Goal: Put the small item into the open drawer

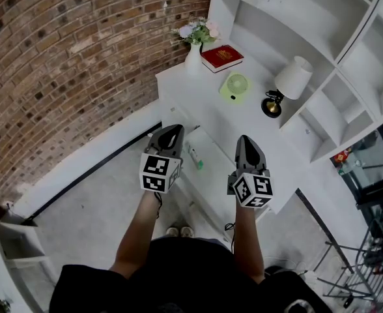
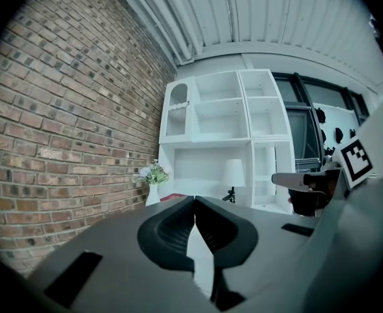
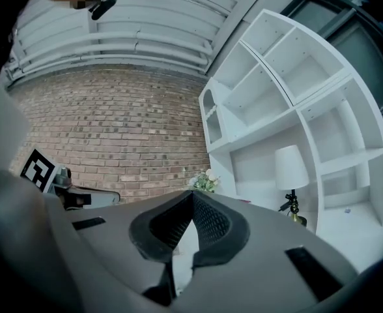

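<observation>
Both tongs are pinched fully together with nothing between them: the left gripper [image 1: 169, 131] and the right gripper [image 1: 245, 139] each show pads meeting edge to edge in their own views, pointing level toward 12 o'clock at the shelving rather than down. They flank the open drawer [image 1: 212, 172], left at its 9 o'clock side and right at its 3 o'clock side, which looks like a rest pose above the work, not a reach. The small item [image 1: 193, 156], a pale stick with a green end, lies below, just right of the left gripper, apparently inside the drawer near its 9 o'clock wall, so the placing seems done. Room is free over the floor at 8 o'clock; at 12 o'clock the desk top [image 1: 247, 119] carries a lamp [image 1: 289, 82] and a green fan [image 1: 236, 87] close to its front edge
</observation>
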### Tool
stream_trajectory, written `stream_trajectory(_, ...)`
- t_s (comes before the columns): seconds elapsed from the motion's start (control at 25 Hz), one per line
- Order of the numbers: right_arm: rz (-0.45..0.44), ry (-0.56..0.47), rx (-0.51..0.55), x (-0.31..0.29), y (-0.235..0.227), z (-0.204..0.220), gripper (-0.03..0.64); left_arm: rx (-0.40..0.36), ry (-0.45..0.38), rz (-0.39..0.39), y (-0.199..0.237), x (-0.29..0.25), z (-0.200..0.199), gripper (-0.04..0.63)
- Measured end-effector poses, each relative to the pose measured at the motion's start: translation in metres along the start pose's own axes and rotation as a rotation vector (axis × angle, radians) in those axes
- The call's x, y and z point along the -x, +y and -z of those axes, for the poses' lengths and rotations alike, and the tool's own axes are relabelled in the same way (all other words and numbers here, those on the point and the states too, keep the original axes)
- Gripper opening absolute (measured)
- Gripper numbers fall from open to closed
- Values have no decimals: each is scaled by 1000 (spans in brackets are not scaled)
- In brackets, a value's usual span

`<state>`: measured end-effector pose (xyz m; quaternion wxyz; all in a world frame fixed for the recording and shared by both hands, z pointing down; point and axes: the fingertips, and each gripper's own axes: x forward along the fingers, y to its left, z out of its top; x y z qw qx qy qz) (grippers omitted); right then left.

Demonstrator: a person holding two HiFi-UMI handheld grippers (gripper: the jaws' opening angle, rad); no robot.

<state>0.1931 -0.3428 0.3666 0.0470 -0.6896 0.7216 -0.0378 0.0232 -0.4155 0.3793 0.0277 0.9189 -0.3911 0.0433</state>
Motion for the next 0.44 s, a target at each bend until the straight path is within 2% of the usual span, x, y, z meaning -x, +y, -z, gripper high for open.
stream_trajectory(0.44, -3, 21, 7, 7, -3, 8, -2, 12, 11, 5, -10, 2, 7, 23)
